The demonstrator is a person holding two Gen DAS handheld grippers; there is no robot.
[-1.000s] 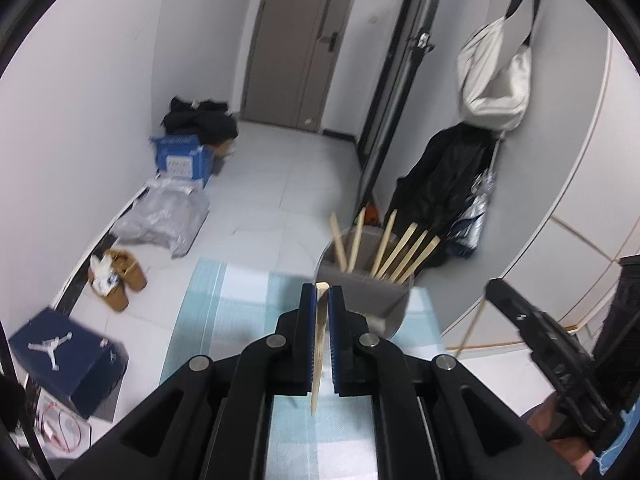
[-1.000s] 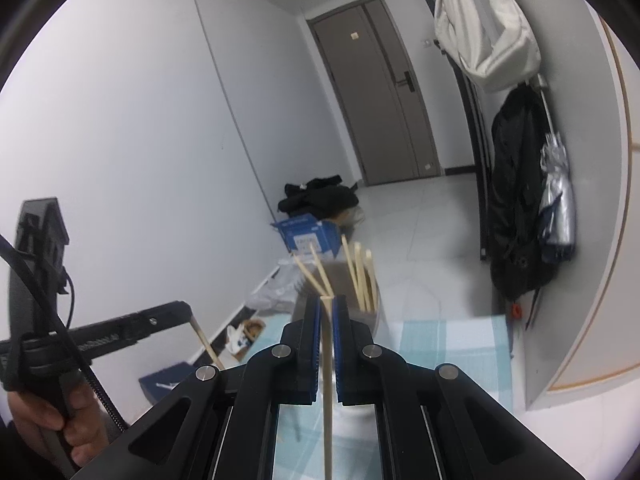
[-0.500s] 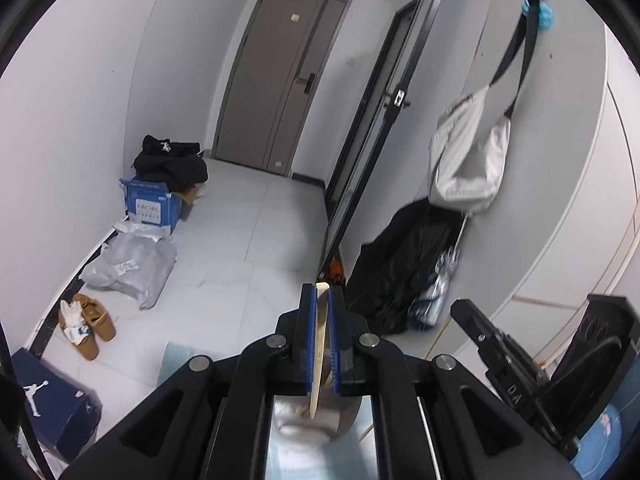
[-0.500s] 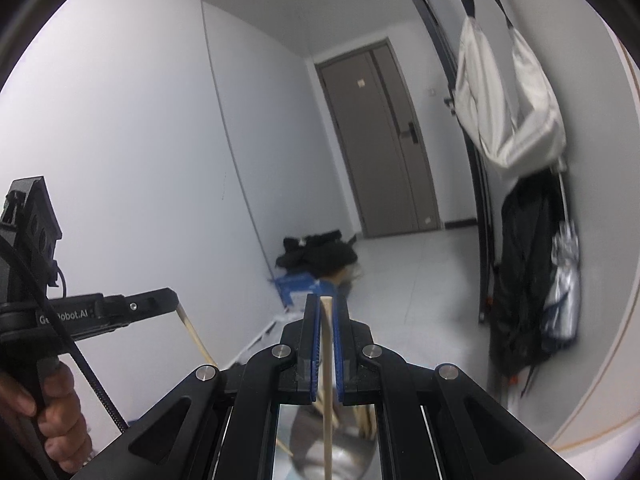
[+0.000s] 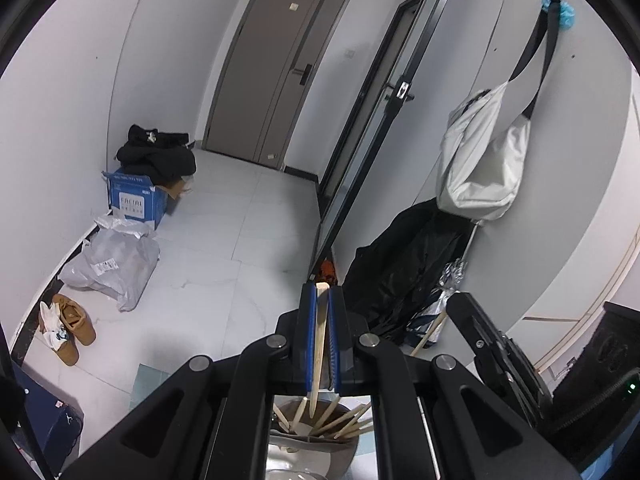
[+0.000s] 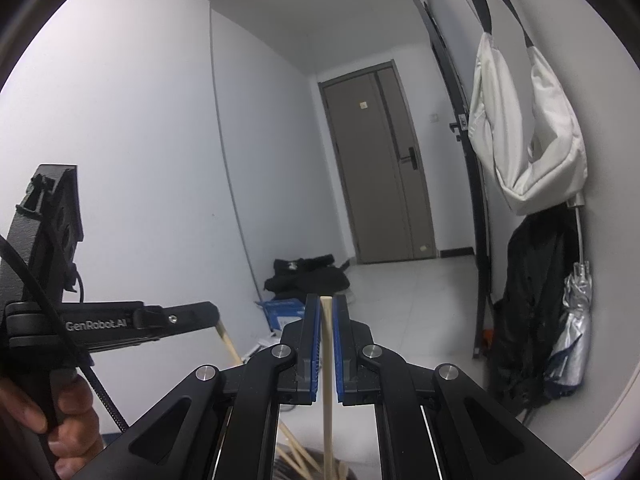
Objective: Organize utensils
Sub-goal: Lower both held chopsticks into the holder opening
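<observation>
A grey utensil holder (image 5: 320, 446) sits near, low in the left wrist view, on what seems to be a checked tabletop (image 5: 146, 380), with several wooden chopsticks (image 5: 344, 424) leaning inside. Above it, the left gripper (image 5: 319, 292) has its fingers clamped on one chopstick (image 5: 318, 344). The right gripper (image 6: 326, 304) likewise pinches a second chopstick (image 6: 327, 380), hanging over the holder.

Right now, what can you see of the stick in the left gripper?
The stick is thin, pale and looks wooden, with a squared top end. The shut left gripper pinches it between blue pads. It stands nearly upright, its lower end hanging over the metal cup that holds more sticks.
</observation>
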